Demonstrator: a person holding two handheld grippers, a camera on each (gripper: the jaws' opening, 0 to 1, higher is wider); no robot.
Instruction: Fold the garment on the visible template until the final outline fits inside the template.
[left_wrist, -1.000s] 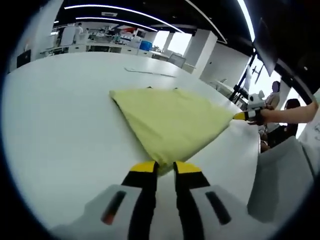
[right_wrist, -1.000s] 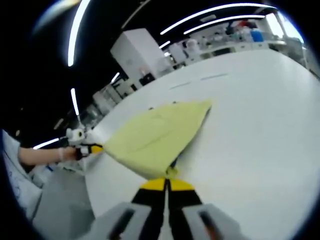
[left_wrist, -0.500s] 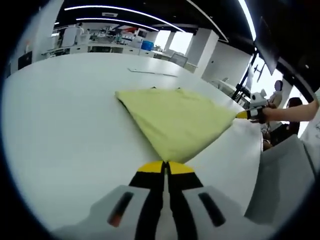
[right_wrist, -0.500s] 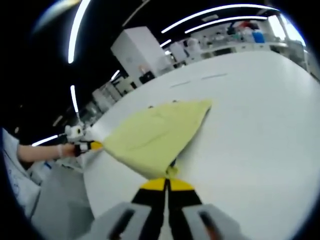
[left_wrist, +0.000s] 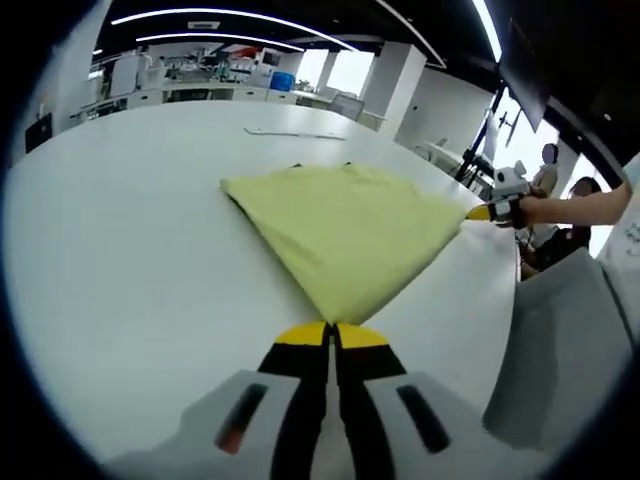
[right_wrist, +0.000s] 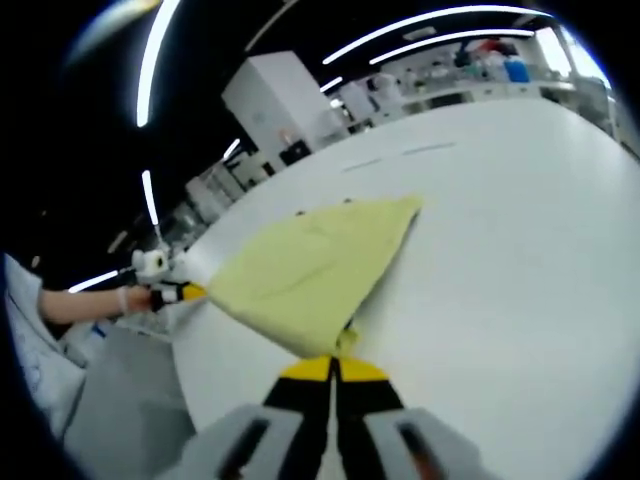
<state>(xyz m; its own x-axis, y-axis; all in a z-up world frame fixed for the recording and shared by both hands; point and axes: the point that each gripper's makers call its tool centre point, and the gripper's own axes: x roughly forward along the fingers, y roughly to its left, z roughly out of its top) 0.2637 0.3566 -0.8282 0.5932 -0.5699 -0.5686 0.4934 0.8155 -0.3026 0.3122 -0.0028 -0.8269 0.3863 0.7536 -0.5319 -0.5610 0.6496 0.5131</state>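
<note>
Two grippers have the yellow garment (left_wrist: 340, 230) by its near corners, one each, on the big white table (left_wrist: 120, 260).

In the left gripper view, the left gripper (left_wrist: 331, 333) has its yellow-tipped jaws pressed together on the nearest corner of the cloth, right where the point of the fabric comes down to them. The garment spreads away from the jaws as a flat, folded wedge lying on the table. At its right corner the right gripper (left_wrist: 482, 211) comes in from the side, held by a hand (left_wrist: 530, 209), its yellow tip touching the cloth. Far beyond the garment thin dark lines (left_wrist: 295, 133) lie on the table top.

In the right gripper view, the right gripper (right_wrist: 333, 367) is clenched on the garment (right_wrist: 315, 265) at its closest corner, a little dark edge showing just above the jaws. The cloth fans away over the table (right_wrist: 500, 250). At its left corner the left gripper (right_wrist: 185, 292) meets the fabric, with a hand (right_wrist: 130, 298) behind it.
</note>
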